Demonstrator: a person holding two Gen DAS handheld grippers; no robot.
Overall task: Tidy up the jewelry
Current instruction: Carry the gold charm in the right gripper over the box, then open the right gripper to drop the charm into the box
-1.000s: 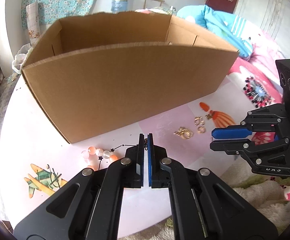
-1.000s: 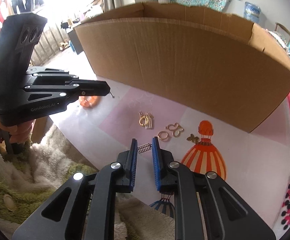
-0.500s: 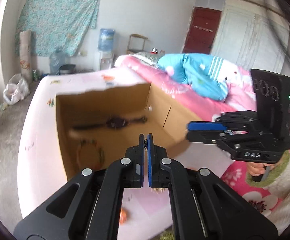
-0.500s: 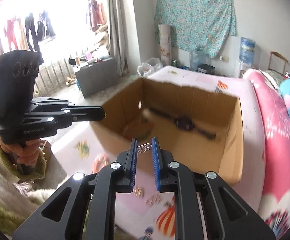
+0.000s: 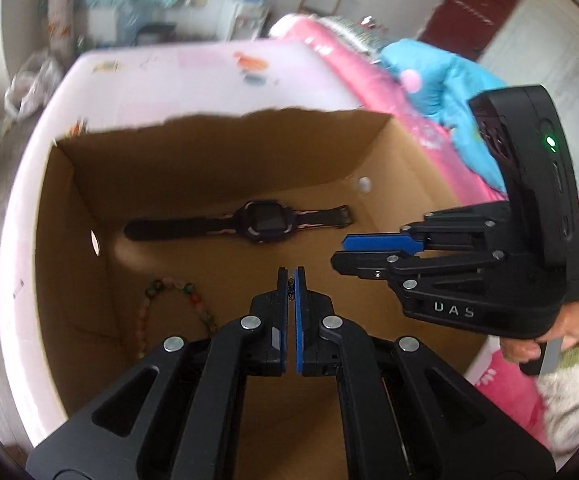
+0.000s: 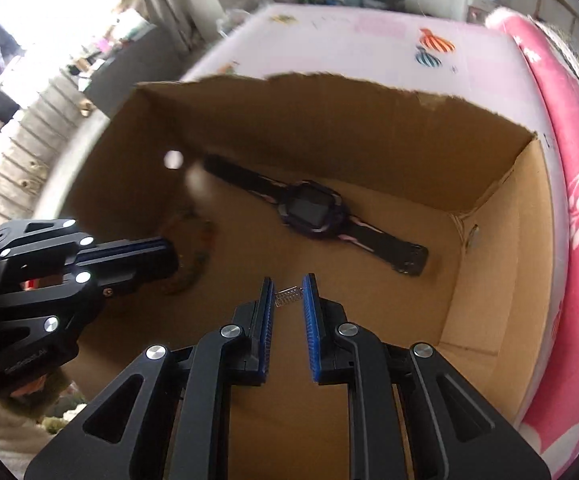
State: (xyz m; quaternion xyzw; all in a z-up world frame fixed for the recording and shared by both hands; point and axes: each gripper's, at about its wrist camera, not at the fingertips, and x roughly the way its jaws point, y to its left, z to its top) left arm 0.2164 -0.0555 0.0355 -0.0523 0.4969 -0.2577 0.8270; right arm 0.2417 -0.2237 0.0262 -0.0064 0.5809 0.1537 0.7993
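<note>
Both tongs have travelled from the surface in front of the cardboard box point(image 5: 217, 168) to a place above its open top, each carrying a piece of jewelry. Left tongs point(image 5: 290, 280) are pressed fully together on a tiny dark chain-like piece point(image 5: 290, 289), too small to identify further; right tongs point(image 6: 288, 289) stand slightly apart, clamping a small coiled spring-like trinket point(image 6: 287, 297) crosswise between the blue pads. Inside the box lie a dark watch point(image 5: 258, 222), stretched left to right along the far wall, and a beaded bracelet point(image 5: 171, 300) at the near left corner of the floor. From the left wrist view the bare cardboard floor sits straight below and just beyond the left tongs, between bracelet and watch strap; the right tongs hang to the right of them, also over the box, with open floor beneath on the near side of the watch. Judging by this, the coming move is a release, and what matters is that both pieces are already inside the box's rim, so they should drop straight down. Each hand is about equally near its landing spot; the right one's trinket lies with its long axis across the pads.
</note>
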